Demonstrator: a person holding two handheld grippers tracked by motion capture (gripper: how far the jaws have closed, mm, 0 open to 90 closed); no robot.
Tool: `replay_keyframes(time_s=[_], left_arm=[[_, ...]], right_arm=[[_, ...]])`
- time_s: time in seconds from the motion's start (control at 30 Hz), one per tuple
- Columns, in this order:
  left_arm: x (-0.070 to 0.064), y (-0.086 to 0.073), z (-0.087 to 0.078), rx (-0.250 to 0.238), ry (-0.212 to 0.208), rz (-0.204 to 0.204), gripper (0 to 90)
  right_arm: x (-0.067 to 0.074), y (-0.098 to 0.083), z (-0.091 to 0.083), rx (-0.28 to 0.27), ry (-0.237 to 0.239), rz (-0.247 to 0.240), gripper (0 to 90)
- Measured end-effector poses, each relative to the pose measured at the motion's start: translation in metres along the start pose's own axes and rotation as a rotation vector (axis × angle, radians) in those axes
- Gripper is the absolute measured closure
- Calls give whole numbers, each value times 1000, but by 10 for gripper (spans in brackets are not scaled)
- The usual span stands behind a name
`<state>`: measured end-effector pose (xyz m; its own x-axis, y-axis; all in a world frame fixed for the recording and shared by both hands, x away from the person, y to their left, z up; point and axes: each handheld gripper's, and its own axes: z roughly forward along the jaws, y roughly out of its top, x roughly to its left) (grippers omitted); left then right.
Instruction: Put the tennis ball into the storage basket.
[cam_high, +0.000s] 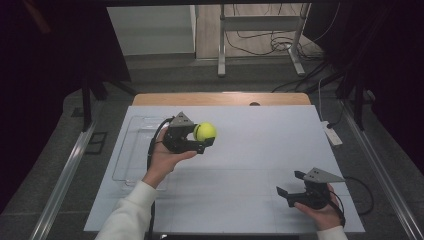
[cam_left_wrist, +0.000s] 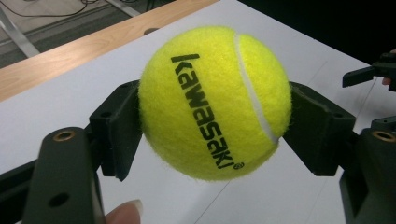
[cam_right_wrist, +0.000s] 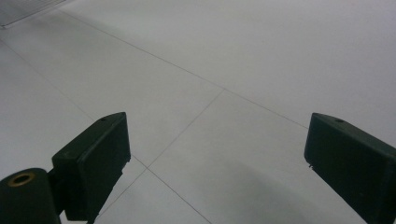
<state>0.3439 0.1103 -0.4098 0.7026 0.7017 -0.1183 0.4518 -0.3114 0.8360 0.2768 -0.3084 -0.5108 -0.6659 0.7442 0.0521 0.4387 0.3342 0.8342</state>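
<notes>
1. Yellow tennis ball clamped between the two black jaws of the left gripper, one pad on each side at roughly the widest part, black lettering and white seam facing the gripper's own camera.
2. Held clear above the white surface, nothing beneath it touching; a fingertip of the holding hand just below and behind the jaws.
3. Likely step in hand: carrying the ball, with a set-down or a handover to come. Best done by keeping the squeeze even and the jaws level, since felt slips little but a round body rolls out if the pads drift off its middle.
4. Clear plastic tray lying behind and to the outer side of the left gripper, near the surface's edge; if meant as the goal, a low approach and release only once the ball touches its floor, to stop a bounce.
5. Right gripper well apart on the other side, low over the surface, jaws spread wide with nothing between them; bare white panels and thin seams ahead of it.
6. For a handover, worth bringing that free gripper in across the ball's free axis, closing fully before the left lets go.
7. Beyond the far edge of the surface, a wooden strip.
</notes>
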Motion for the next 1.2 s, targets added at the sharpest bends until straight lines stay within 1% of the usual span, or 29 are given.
replay_keyframes(time_s=[0.5, 0.7, 0.8, 1.2], left_arm=[[10, -3, -10, -5, 37, -14, 262], [13, -3, -13, -9, 45, -21, 262], [14, -4, -14, -9, 50, -17, 262], [18, -5, -20, -17, 68, -23, 262]], right_arm=[[0, 0, 0, -2, 0, 2, 72], [0, 0, 0, -3, 0, 1, 72], [0, 0, 0, -2, 0, 1, 72], [0, 0, 0, -2, 0, 1, 72]])
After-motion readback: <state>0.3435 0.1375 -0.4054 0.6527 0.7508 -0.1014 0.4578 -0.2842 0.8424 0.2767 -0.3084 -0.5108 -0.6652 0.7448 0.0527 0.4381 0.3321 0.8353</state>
